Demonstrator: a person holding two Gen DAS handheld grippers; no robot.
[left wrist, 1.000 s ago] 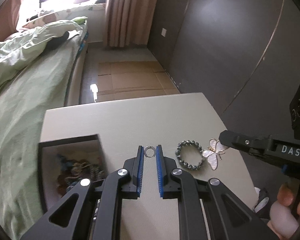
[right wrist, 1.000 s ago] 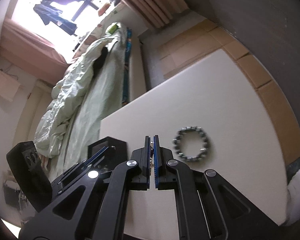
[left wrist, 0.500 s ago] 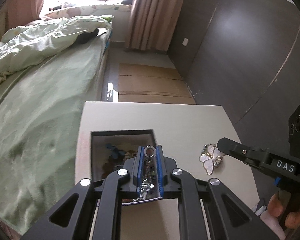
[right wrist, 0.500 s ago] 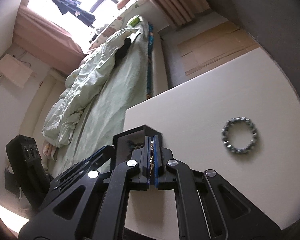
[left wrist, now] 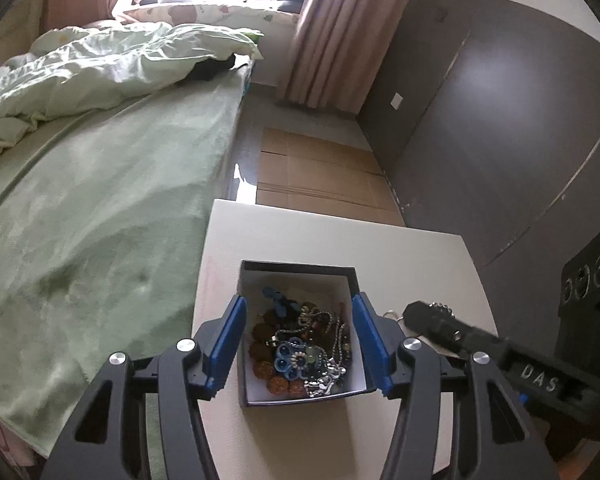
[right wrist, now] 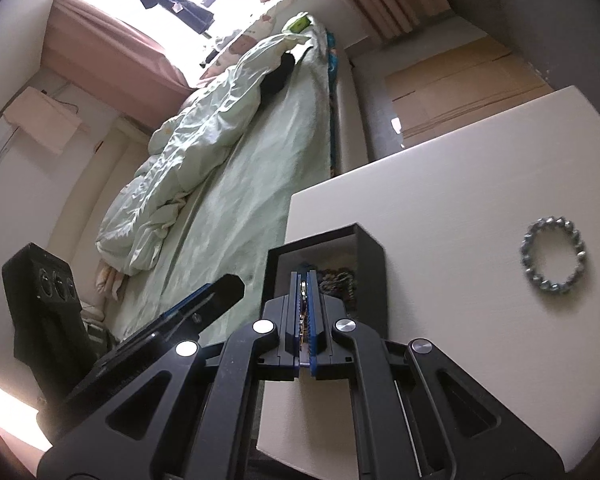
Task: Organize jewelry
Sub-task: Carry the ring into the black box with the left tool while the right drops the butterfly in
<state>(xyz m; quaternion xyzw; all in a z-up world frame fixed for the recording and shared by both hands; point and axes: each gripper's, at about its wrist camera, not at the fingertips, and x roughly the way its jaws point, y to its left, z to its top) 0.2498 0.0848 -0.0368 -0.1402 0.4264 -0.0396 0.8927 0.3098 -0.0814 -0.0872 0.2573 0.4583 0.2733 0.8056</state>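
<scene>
A black box (left wrist: 300, 268) with a white lining holds a tangle of beads, chains and a blue flower piece (left wrist: 290, 360). My left gripper (left wrist: 298, 308) hangs right over it, its jaws opening, with nothing pressed between the blue pads. My right gripper (right wrist: 304, 280) is shut on the butterfly brooch (right wrist: 302, 290), a thin pale and gold piece between its pads, and its tip is at the box's near wall (right wrist: 370, 264). In the left wrist view the right gripper (left wrist: 414, 312) comes in beside the box's right edge. A grey bead bracelet (right wrist: 552, 256) lies on the white table (right wrist: 460, 184).
A bed with a green sheet (left wrist: 100, 200) runs along the table's left side. A dark wardrobe wall (left wrist: 500, 140) stands to the right. Flattened cardboard (left wrist: 320, 172) covers the floor beyond the table's far edge.
My left gripper moved from the small ring's place on the table to above the box and opened; the ring is gone from its pads. My right gripper carried the brooch over to the box.
</scene>
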